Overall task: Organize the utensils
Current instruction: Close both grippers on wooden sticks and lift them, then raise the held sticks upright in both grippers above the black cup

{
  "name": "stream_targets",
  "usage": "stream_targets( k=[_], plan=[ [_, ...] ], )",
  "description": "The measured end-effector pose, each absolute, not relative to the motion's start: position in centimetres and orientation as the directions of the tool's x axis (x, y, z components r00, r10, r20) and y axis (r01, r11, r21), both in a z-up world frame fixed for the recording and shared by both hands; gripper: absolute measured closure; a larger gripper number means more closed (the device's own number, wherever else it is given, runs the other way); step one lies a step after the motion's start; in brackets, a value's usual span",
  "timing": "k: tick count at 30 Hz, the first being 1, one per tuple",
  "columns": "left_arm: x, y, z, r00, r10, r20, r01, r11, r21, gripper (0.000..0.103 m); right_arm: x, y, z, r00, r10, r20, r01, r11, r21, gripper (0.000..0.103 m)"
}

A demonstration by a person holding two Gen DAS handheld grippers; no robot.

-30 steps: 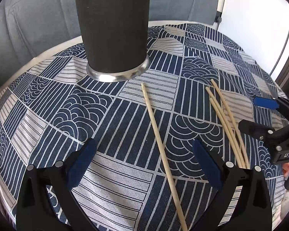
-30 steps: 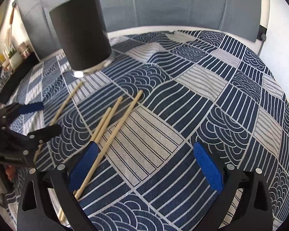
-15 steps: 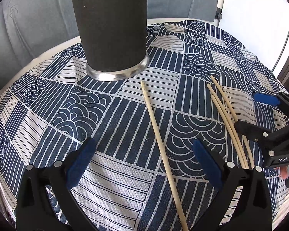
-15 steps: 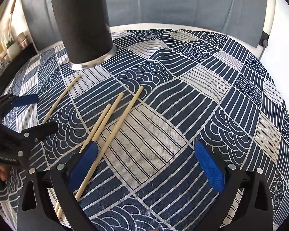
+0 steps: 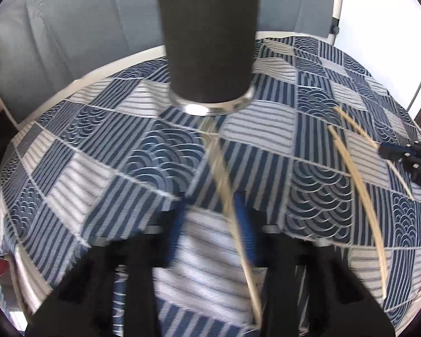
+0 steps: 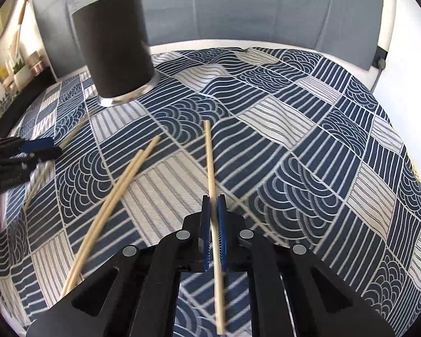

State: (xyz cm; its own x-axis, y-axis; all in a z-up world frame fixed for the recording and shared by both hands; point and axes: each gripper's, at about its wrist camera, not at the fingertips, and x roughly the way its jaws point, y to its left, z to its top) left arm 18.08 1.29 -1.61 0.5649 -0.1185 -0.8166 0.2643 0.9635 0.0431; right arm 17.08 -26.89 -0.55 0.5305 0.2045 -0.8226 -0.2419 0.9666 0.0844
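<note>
Several sticks already stood in the black holder (image 6: 115, 45) at the far left. The right gripper (image 6: 214, 233) pinched one chopstick (image 6: 209, 157); the left gripper (image 5: 210, 230), blurred, was closing around another (image 5: 224, 177). Two chopsticks (image 6: 118, 193) remained on the worktop (image 6: 308, 140).

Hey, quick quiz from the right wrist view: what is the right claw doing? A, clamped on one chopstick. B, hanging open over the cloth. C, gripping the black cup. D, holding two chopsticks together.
A: the right claw has its blue pads closed on a single chopstick, while two other chopsticks lie apart on the cloth and the black cup stands farther back.
</note>
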Motion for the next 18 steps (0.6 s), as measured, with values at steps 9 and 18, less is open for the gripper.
stream_targets(
  k=[9,18],
  plan=[
    [19.3,5.0,-0.8,0.519,-0.095,-0.849,0.163,0.986,-0.011,0.099,16.8,-29.2,1.3,0.534,0.32,-0.782,-0.261,0.943,0.208,0.098],
    [19.6,6.1,2.6,0.531,-0.071,-0.844,0.142,0.99,0.006,0.098,17.6,-29.1,6.3,0.591,0.379,-0.712,-0.293,0.923,0.248,0.098]
  ],
)
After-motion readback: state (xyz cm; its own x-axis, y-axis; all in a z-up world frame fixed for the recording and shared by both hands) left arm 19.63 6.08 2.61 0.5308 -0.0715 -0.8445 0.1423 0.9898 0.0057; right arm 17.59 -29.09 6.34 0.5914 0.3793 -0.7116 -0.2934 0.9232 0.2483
